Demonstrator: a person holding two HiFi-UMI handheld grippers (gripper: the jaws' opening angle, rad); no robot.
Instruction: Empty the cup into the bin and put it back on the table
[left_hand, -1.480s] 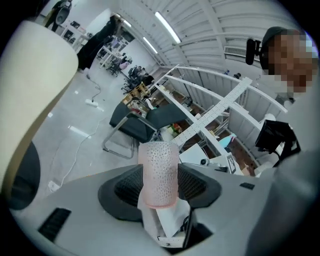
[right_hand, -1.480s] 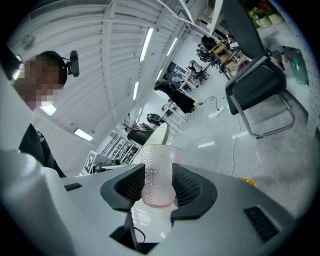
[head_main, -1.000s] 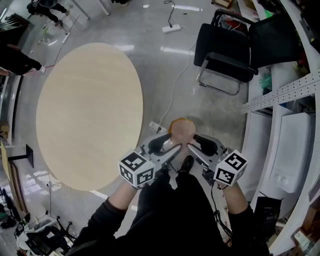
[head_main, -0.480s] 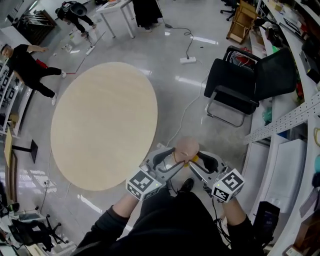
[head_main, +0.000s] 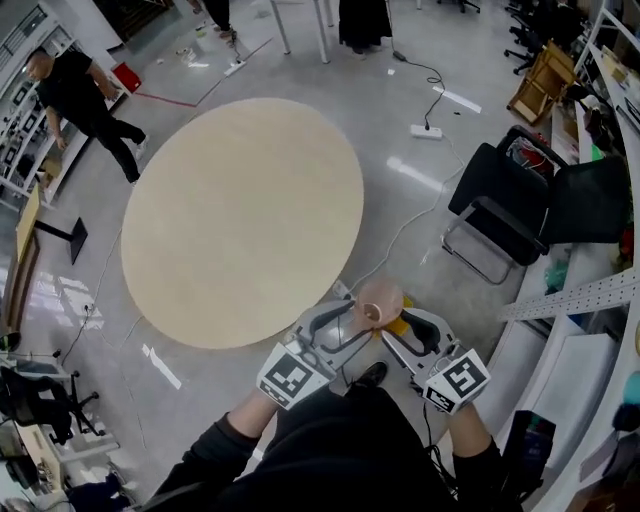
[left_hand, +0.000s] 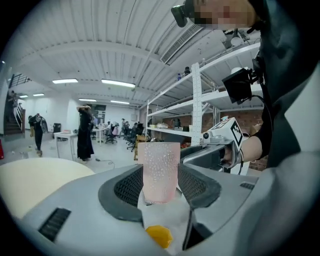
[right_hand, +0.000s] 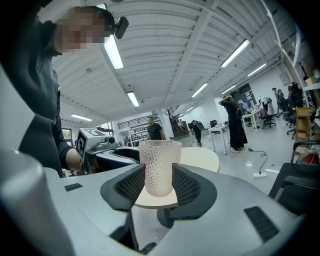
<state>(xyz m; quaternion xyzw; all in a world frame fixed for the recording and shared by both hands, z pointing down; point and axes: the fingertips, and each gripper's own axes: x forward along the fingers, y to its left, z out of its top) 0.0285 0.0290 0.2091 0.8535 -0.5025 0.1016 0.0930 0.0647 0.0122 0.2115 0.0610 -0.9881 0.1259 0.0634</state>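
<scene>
So both tools are clamped on the same cup (head_main: 378, 300) right now. The left tool (head_main: 350, 322) pinches it from one side and the right tool (head_main: 392, 332) from the other, with the ribbed pads pressed right up against its dimpled pinkish wall. The cup is in the air over the grey floor (head_main: 420, 215), just off the near right edge of the round tabletop (head_main: 240, 220). There's something small and yellow (head_main: 401, 325) just below the cup, can't tell what. A black chair (head_main: 510, 215) sits off to the far right.
</scene>
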